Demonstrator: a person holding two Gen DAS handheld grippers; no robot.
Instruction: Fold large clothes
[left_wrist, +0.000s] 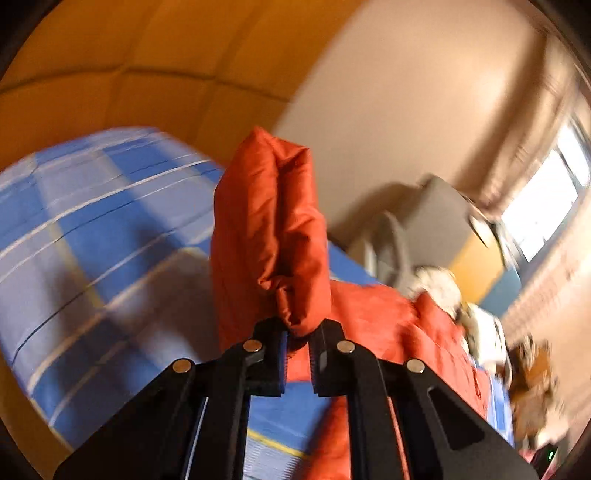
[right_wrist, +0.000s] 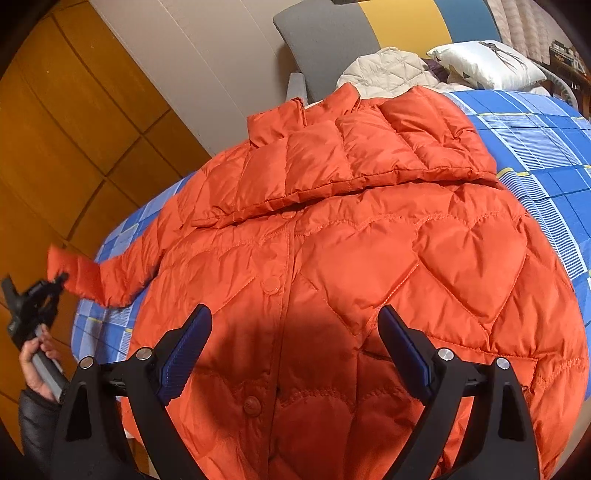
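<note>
Left gripper (right_wrist: 59, 277), held in a hand (right_wrist: 37, 354) at the far left, is clamped on the sleeve cuff (left_wrist: 295, 317) of the orange puffer jacket (right_wrist: 351, 258), lifting it off the blue checked bedspread (right_wrist: 535, 147). Jacket lies spread front-up, buttoned, across the bed. Right gripper (right_wrist: 295, 347) hovers above its lower front, jaws wide, holding nothing

Counts: 1 orange puffer jacket (right_wrist: 332, 258), 3 snap buttons visible down its front. 1 white quilted garment (right_wrist: 388, 72) behind the collar. 1 white pillow (right_wrist: 487, 62). 1 grey cushion (right_wrist: 325, 40). 1 bed with blue checked sheet (right_wrist: 535, 147). 2 hand-held grippers: left (left_wrist: 297, 341), right (right_wrist: 295, 354). 1 bare hand (right_wrist: 37, 365) visible.
</note>
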